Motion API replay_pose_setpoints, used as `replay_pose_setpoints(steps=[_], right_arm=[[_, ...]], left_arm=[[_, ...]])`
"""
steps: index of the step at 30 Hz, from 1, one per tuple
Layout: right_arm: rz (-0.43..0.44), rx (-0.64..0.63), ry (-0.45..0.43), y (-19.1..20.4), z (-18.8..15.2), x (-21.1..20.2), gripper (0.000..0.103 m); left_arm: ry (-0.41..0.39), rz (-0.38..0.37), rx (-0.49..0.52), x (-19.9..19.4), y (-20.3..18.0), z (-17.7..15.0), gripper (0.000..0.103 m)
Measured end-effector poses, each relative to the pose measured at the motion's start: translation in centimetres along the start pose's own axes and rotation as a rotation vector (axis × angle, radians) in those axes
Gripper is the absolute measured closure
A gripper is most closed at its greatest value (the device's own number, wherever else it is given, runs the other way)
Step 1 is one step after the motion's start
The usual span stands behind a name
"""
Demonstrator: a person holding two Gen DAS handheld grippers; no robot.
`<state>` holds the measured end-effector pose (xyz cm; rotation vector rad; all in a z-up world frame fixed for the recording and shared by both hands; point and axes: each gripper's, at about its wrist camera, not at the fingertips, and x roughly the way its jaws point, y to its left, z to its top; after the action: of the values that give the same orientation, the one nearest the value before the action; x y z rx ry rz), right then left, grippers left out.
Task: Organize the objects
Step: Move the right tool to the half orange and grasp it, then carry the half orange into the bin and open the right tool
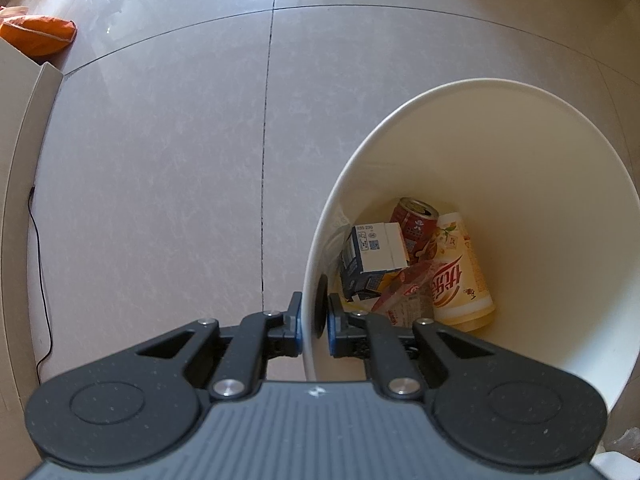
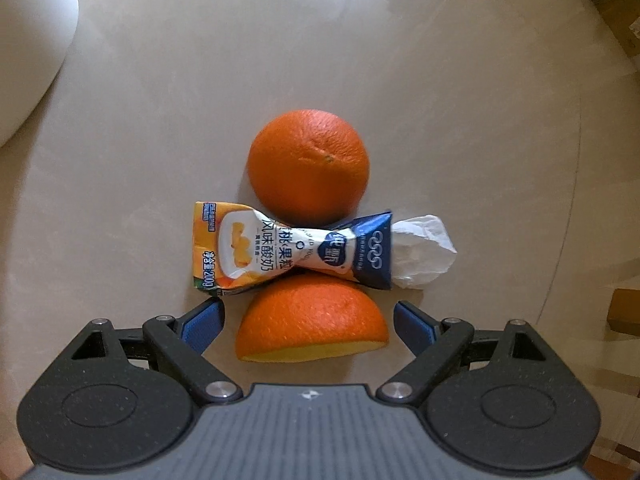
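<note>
My left gripper (image 1: 314,320) points down and is shut on the rim of a white bin (image 1: 520,92). One pad is outside the wall and one inside. In the bin lie a red can (image 1: 414,220), a blue and white carton (image 1: 372,256), a yellow cup (image 1: 460,276) and a wrapper. My right gripper (image 2: 310,322) stands open over a beige surface, with a cut orange half (image 2: 312,316) between its blue fingers and untouched. Behind the half lies a crushed yoghurt carton (image 2: 288,248) with a crumpled tissue (image 2: 424,252) at its right end. A whole orange (image 2: 308,164) sits beyond it.
The bin stands on a tiled floor (image 1: 160,160). An orange cushion (image 1: 36,34) lies at the far left, and a black cable (image 1: 40,260) runs along a pale board (image 1: 24,120). A white rounded object (image 2: 28,40) is at the surface's upper left. A cardboard box (image 2: 624,312) shows past its curved right edge.
</note>
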<state>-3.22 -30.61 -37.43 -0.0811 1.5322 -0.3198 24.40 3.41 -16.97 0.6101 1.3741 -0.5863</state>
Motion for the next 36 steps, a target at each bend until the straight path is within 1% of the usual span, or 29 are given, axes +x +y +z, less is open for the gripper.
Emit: replay_pose_setpoints(steps=[4, 7, 10, 15, 19, 26, 31, 34, 36], right_arm=[[-0.01, -0.025, 0.018, 0.4, 0.2, 0.9, 0.01], [-0.011, -0.015, 0.03, 0.4, 0.2, 0.9, 0.017], [-0.018, -0.023, 0.036, 0.4, 0.4, 1.0, 0.021], [-0.013, -0.017, 0.058, 0.4, 0.7, 0.5, 0.023], [0.004, 0.002, 0.074, 0.2, 0.8, -1.0, 0.023], [0.041, 0.093, 0.076, -1.4, 1.1, -5.7, 0.024], [0.06, 0.156, 0.028, -2.4, 1.7, -11.6, 0.024], [0.078, 0.179, -0.015, -2.8, 2.3, -15.2, 0.024], [0.089, 0.184, -0.051, -2.3, 2.8, -17.9, 0.024]], left_arm=[[-0.002, -0.001, 0.001, 0.0, 0.0, 0.0, 0.094], [-0.002, -0.001, 0.0, 0.0, 0.0, 0.0, 0.094], [-0.001, 0.0, -0.001, 0.0, 0.0, 0.0, 0.094], [0.001, 0.001, -0.006, -0.1, 0.0, 0.1, 0.094], [0.008, 0.0, -0.008, 0.0, 0.1, 0.2, 0.094], [0.014, 0.003, 0.0, 0.1, -0.1, 0.4, 0.093], [0.011, -0.002, -0.009, 0.2, 0.1, 0.2, 0.094], [0.012, -0.005, -0.013, 0.2, 0.2, 0.2, 0.094], [0.012, -0.007, -0.017, 0.2, 0.3, 0.2, 0.094]])
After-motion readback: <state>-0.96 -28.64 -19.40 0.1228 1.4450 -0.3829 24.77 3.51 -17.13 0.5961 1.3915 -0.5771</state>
